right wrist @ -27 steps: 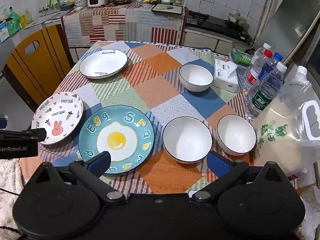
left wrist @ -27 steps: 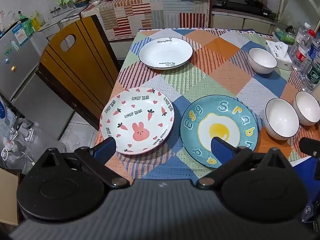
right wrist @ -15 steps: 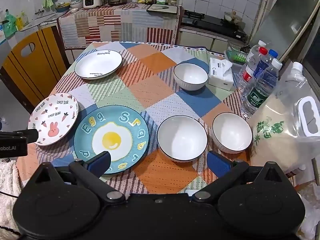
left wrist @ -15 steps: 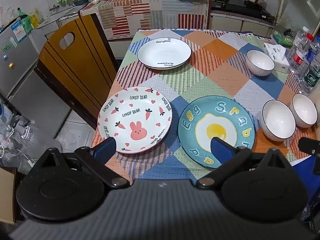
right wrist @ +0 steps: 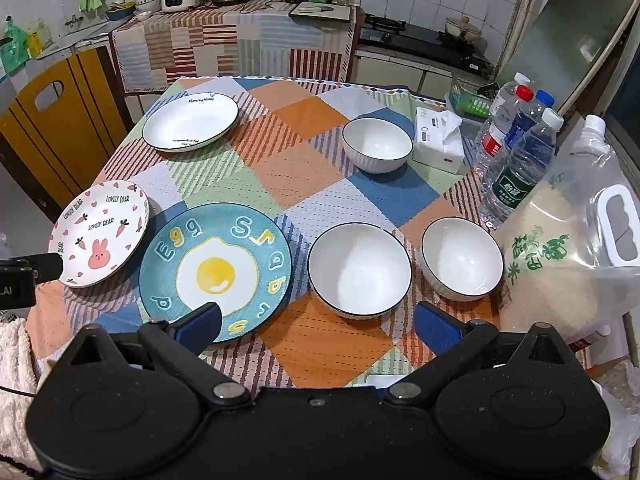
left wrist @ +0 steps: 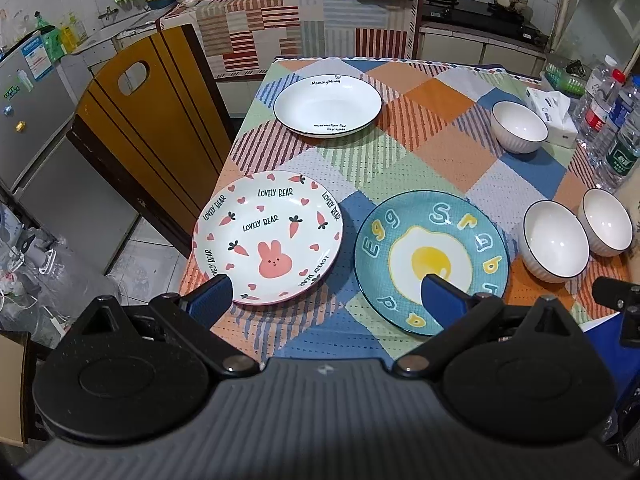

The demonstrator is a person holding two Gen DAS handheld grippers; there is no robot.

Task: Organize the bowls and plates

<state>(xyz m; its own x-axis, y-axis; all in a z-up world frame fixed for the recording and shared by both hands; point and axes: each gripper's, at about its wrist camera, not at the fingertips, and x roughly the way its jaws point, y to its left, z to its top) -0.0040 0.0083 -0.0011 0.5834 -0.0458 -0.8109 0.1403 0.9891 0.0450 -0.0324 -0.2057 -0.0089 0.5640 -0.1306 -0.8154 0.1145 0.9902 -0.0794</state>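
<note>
Three plates lie on the checked tablecloth: a rabbit plate at the near left, a blue egg plate beside it, and a plain white plate at the far left. Two white bowls stand side by side near the front right, and a third bowl is farther back. My left gripper hovers open above the near edge, between the rabbit and egg plates. My right gripper is open too, above the front edge before the nearer bowl. Nothing is held.
Several water bottles, a tissue box and a big bag of rice crowd the table's right side. A wooden chair stands against the left edge. The left gripper's body shows at the right wrist view's left edge.
Both grippers have drawn back and up a little, so the table looks slightly smaller and shifted. No dish has moved and both stay open.
</note>
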